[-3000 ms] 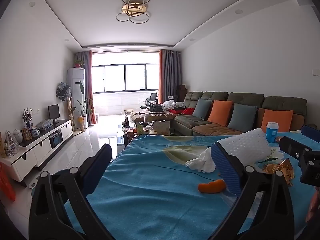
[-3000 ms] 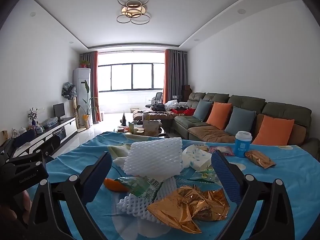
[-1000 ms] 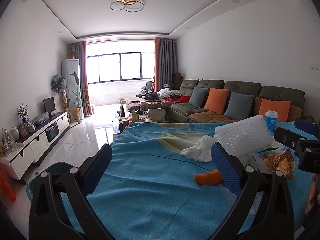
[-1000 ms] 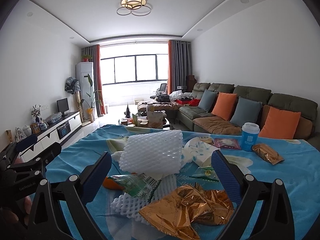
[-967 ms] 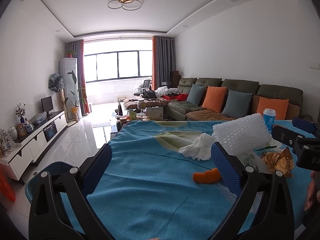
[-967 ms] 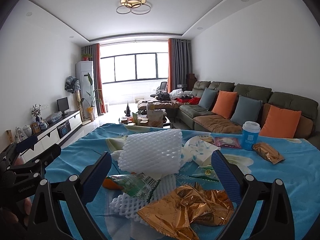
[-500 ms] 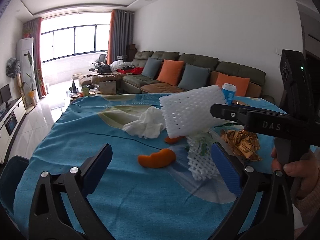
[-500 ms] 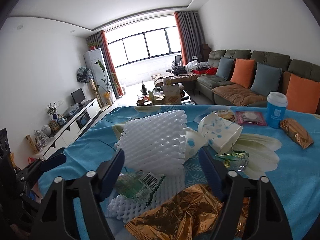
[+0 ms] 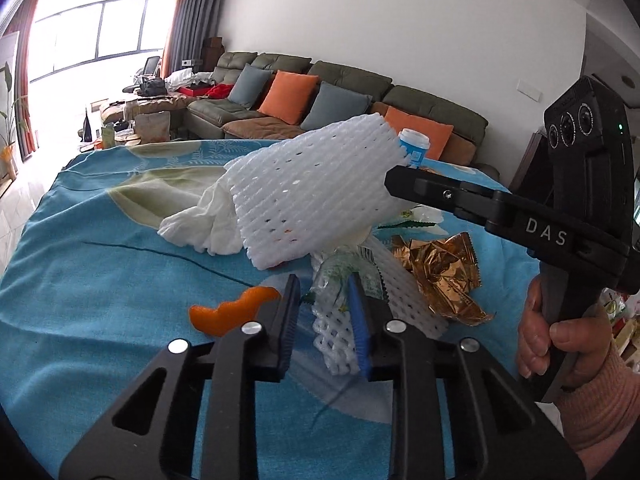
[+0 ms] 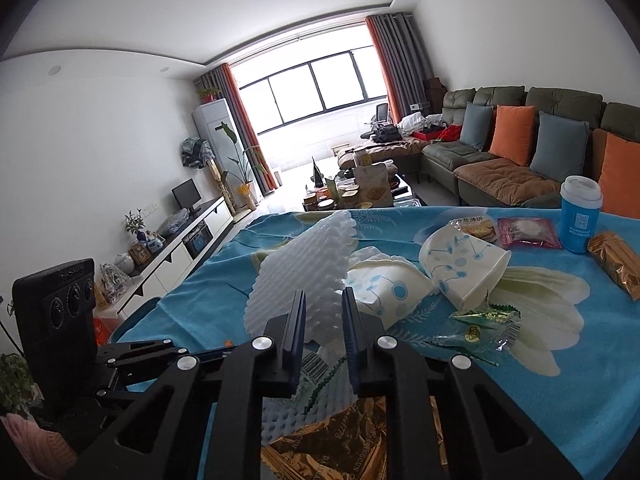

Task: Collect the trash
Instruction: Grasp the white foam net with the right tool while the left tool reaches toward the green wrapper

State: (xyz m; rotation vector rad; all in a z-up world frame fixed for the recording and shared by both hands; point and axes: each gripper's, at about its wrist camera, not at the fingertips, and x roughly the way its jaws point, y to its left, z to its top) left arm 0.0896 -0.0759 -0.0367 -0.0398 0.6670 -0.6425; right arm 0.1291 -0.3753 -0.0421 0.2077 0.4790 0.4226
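A pile of trash lies on the blue tablecloth (image 9: 100, 280). My left gripper (image 9: 324, 304) is shut on a lower white foam net (image 9: 336, 340) tangled with a green clear wrapper (image 9: 344, 270). My right gripper (image 10: 324, 320) is shut on an upper white foam net sleeve (image 10: 304, 264), which also shows in the left wrist view (image 9: 316, 196), held above the pile. An orange peel (image 9: 228, 310), a white tissue (image 9: 204, 220) and a gold foil wrapper (image 9: 440, 268) lie around them.
Crushed paper cups (image 10: 464, 264), a green candy wrapper (image 10: 480, 324), a pink snack packet (image 10: 528, 232), a blue cup with a white lid (image 10: 578, 212) and a gold snack bar (image 10: 616, 260) lie on the table. A sofa (image 10: 520, 152) stands behind it.
Both grippers have swung in over the pile and closed: the left one on the lower foam net, the right one on the upper foam sleeve. Both were wide open a second ago.
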